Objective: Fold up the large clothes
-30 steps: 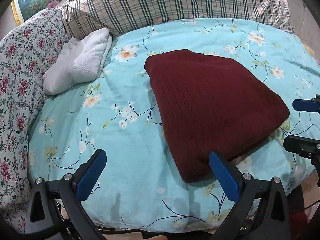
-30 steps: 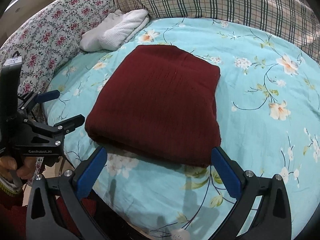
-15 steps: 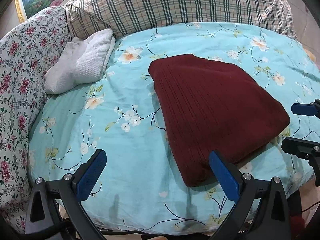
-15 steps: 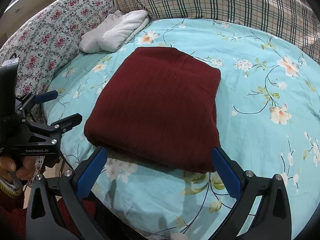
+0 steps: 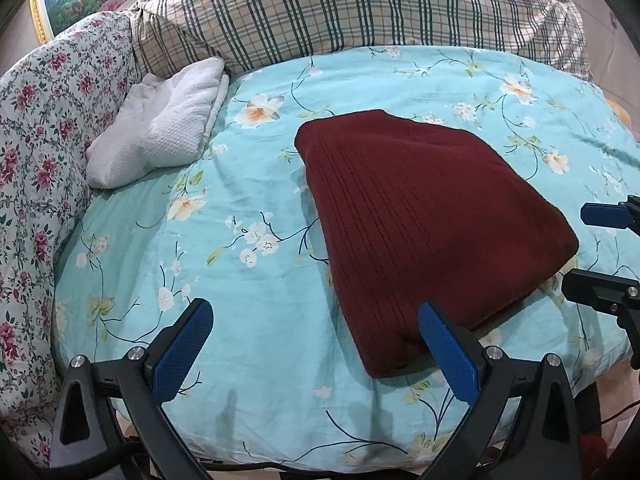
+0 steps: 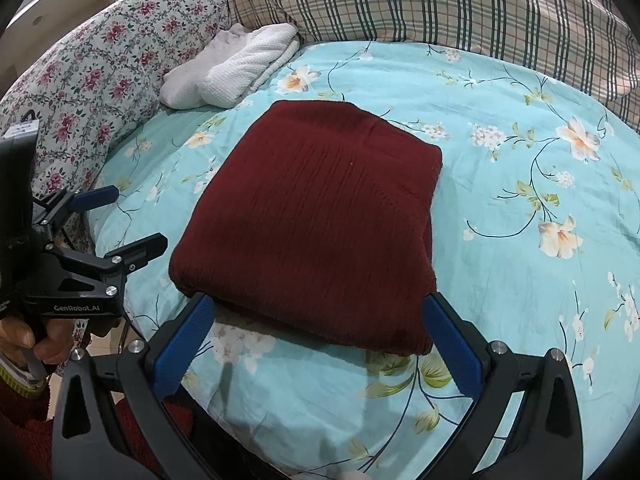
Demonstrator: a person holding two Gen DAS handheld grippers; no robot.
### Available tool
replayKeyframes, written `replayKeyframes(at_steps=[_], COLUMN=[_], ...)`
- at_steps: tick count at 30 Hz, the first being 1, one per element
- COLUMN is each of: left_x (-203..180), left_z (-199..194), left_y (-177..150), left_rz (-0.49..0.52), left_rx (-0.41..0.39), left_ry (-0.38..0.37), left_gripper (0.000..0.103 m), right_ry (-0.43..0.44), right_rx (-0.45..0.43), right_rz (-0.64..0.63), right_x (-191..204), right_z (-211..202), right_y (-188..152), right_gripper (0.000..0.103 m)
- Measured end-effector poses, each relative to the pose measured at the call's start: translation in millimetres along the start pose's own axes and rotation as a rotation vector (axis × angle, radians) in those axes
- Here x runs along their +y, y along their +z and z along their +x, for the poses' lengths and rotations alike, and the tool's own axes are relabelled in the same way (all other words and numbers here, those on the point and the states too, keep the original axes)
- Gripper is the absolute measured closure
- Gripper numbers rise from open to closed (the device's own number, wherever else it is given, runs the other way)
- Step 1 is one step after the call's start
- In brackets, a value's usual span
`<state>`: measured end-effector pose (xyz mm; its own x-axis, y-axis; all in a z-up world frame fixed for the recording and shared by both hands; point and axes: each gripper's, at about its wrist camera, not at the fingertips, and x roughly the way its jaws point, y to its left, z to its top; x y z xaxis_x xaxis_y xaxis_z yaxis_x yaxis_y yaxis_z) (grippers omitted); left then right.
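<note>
A dark red knitted garment (image 5: 424,216) lies folded into a thick rectangle on the turquoise floral bed cover (image 5: 240,264); it also shows in the right wrist view (image 6: 316,220). My left gripper (image 5: 316,328) is open and empty, above the cover near the garment's near left corner. My right gripper (image 6: 320,328) is open and empty, its blue pads either side of the garment's near edge, above it. The right gripper shows at the right edge of the left wrist view (image 5: 604,252). The left gripper shows at the left of the right wrist view (image 6: 120,220), held by a hand.
A folded white towel (image 5: 164,140) lies at the back left of the bed (image 6: 236,64). A plaid quilt (image 5: 360,12) is piled along the back and a rose-patterned quilt (image 5: 36,128) along the left. The bed's near edge drops off just under the grippers.
Both grippers have drawn back slightly from the folded garment, staying open and empty. The garment has not moved.
</note>
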<state>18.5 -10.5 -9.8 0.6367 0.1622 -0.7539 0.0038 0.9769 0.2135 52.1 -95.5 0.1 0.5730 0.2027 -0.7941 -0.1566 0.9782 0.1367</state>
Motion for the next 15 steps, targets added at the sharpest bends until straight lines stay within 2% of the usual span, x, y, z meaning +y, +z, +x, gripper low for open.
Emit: replayKeyframes(at_steps=[15], left_x=[-0.7], left_z=[-0.8], left_y=[-0.1], left_rz=[0.002], left_rx=[-0.004], left_ry=[-0.004], left_gripper=[0.000], right_ry=[-0.001], right_rx=[-0.001], right_rz=[-0.001], right_x=[0.9], right_z=[-0.5], right_y=[0.7], right_gripper=[0.000])
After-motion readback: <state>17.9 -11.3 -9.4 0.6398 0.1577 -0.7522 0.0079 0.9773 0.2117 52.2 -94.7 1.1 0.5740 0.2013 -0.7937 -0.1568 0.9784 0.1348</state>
